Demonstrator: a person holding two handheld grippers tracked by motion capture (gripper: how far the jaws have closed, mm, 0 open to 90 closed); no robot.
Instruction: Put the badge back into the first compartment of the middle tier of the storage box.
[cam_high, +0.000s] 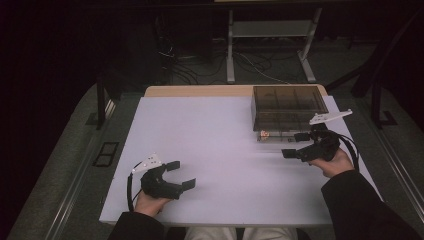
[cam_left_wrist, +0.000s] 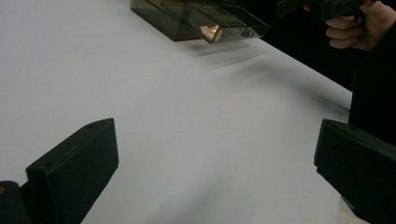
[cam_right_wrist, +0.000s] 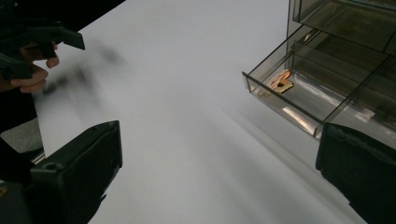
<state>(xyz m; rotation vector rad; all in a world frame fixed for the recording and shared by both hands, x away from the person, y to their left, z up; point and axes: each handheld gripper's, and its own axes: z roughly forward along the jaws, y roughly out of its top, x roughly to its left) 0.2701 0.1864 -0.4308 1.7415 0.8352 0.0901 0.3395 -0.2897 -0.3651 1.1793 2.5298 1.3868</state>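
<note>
In the high view, one smoky clear drawer box stands at the far right of the white table, its one bottom drawer pulled out with one small copper piece inside. The right claw sits just in front of that drawer, jaws apart and empty. The left claw rests well apart from the box, wide open, holding nothing.

In the left gripper view, the box lies far ahead.

In the right gripper view, the drawer with the copper piece lies near, ahead to the right.

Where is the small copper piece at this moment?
The copper piece lies in the open drawer of the clear box, far right of the table, near the right gripper.
</note>
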